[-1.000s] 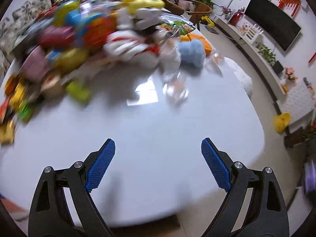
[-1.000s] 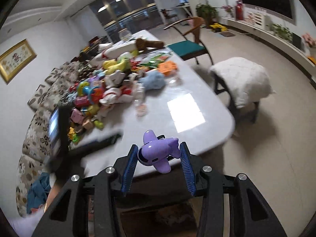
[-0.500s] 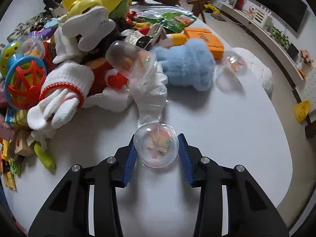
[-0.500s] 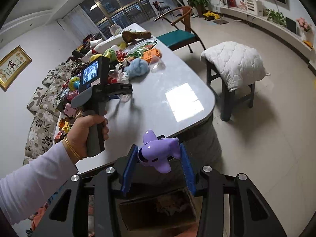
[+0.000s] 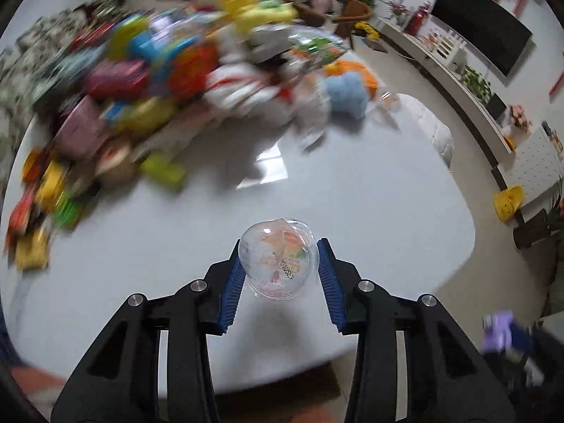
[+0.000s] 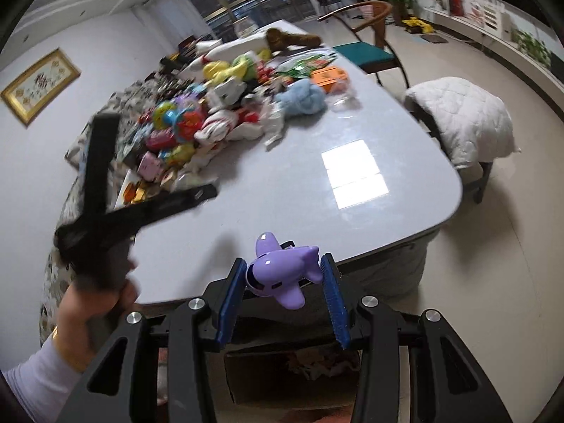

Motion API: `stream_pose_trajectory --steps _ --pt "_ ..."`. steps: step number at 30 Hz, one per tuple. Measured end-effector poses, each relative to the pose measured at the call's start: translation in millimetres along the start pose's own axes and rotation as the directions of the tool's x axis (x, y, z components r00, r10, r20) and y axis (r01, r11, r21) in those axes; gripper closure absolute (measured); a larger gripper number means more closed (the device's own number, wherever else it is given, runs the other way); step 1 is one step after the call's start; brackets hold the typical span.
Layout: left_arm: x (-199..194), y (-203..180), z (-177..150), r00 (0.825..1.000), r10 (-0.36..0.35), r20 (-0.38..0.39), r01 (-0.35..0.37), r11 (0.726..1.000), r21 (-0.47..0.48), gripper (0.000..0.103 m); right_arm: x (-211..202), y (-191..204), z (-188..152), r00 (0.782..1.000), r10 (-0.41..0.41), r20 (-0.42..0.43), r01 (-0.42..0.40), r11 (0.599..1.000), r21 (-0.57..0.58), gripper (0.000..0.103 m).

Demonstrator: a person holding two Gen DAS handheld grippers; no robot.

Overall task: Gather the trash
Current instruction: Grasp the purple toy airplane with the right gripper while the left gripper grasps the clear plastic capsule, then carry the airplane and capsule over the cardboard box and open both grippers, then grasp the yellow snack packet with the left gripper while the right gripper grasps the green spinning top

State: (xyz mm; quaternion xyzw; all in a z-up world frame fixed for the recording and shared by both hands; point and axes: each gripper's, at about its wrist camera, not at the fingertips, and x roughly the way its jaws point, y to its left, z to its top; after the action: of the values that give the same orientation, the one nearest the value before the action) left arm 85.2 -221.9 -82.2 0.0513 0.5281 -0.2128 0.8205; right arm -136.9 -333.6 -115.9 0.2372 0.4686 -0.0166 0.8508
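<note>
My left gripper (image 5: 279, 275) is shut on a clear plastic capsule ball (image 5: 278, 259) with coloured paper inside, held above the near part of the white table (image 5: 352, 194). My right gripper (image 6: 282, 292) is shut on a purple toy airplane (image 6: 282, 273), held just off the table's front edge (image 6: 387, 243) above an open cardboard box (image 6: 292, 377) on the floor. The left gripper also shows in the right wrist view (image 6: 197, 195), blurred, over the table's left side.
A heap of toys, plush animals and wrappers (image 6: 229, 105) covers the far left of the table; it is blurred in the left wrist view (image 5: 176, 70). A white cushioned stool (image 6: 465, 116) and a wooden chair (image 6: 370, 46) stand to the right.
My left gripper has lifted the capsule ball off the table and pulled back from the toy heap toward the front edge. My right gripper has held the purple airplane with little movement.
</note>
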Motion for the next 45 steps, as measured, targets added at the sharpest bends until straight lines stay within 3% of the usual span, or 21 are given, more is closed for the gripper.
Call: stream_pose_trajectory --steps 6,11,16,22,23,24,25,27,30,34,36,39,41,42,45 --pt "-31 55 -92 0.997 0.044 -0.065 -0.046 0.998 -0.036 0.063 29 42 -42 0.991 0.010 -0.136 -0.024 0.994 -0.104 0.060" --pt "-32 95 -192 0.977 0.053 -0.208 -0.075 0.992 -0.101 0.063 69 64 -95 0.958 0.002 -0.285 -0.044 0.989 -0.142 0.060" --pt "31 126 -273 0.918 0.042 -0.394 -0.124 0.975 -0.184 0.063 137 63 -158 0.902 -0.062 -0.428 -0.018 0.984 -0.179 0.060" --pt "122 160 -345 0.838 -0.008 -0.545 -0.169 0.947 -0.273 0.061 233 31 -237 0.799 -0.189 -0.570 0.069 0.972 -0.226 0.057" --pt "142 164 -353 0.819 -0.028 -0.574 -0.172 0.941 -0.292 0.046 250 24 -249 0.778 -0.224 -0.586 0.092 0.965 -0.247 0.050" --pt "158 166 -354 0.804 -0.036 -0.593 -0.180 0.937 -0.300 0.037 262 19 -257 0.767 -0.250 -0.591 0.106 0.958 -0.267 0.029" --pt "170 167 -363 0.788 -0.031 -0.615 -0.200 0.932 -0.302 0.025 269 16 -262 0.762 -0.280 -0.584 0.123 0.948 -0.294 0.021" --pt "190 174 -373 0.767 -0.013 -0.641 -0.231 0.927 -0.294 0.025 278 10 -267 0.749 -0.305 -0.588 0.140 0.940 -0.311 0.020" --pt "198 170 -372 0.759 -0.005 -0.651 -0.235 0.930 -0.281 0.025 281 8 -263 0.750 -0.301 -0.589 0.150 0.945 -0.292 0.008" --pt "190 162 -360 0.771 -0.021 -0.636 -0.209 0.936 -0.284 0.022 272 11 -251 0.753 -0.293 -0.589 0.147 0.948 -0.283 0.008" --pt "178 160 -351 0.773 -0.018 -0.634 -0.205 0.939 -0.277 0.021 260 14 -240 0.762 -0.269 -0.589 0.138 0.956 -0.259 0.007" --pt "157 157 -338 0.790 -0.028 -0.612 -0.186 0.941 -0.283 0.021 236 23 -225 0.779 -0.222 -0.586 0.111 0.969 -0.220 0.006" --pt "122 152 -318 0.835 -0.039 -0.548 -0.145 0.946 -0.289 0.021 217 33 -215 0.795 -0.193 -0.574 0.084 0.974 -0.212 0.006" --pt "97 151 -304 0.866 -0.031 -0.499 -0.130 0.950 -0.284 0.021 206 39 -209 0.806 -0.177 -0.565 0.067 0.975 -0.211 0.006" --pt "37 153 -268 0.929 -0.035 -0.368 -0.087 0.947 -0.310 0.021 173 53 -195 0.832 -0.130 -0.539 0.017 0.978 -0.209 0.005"
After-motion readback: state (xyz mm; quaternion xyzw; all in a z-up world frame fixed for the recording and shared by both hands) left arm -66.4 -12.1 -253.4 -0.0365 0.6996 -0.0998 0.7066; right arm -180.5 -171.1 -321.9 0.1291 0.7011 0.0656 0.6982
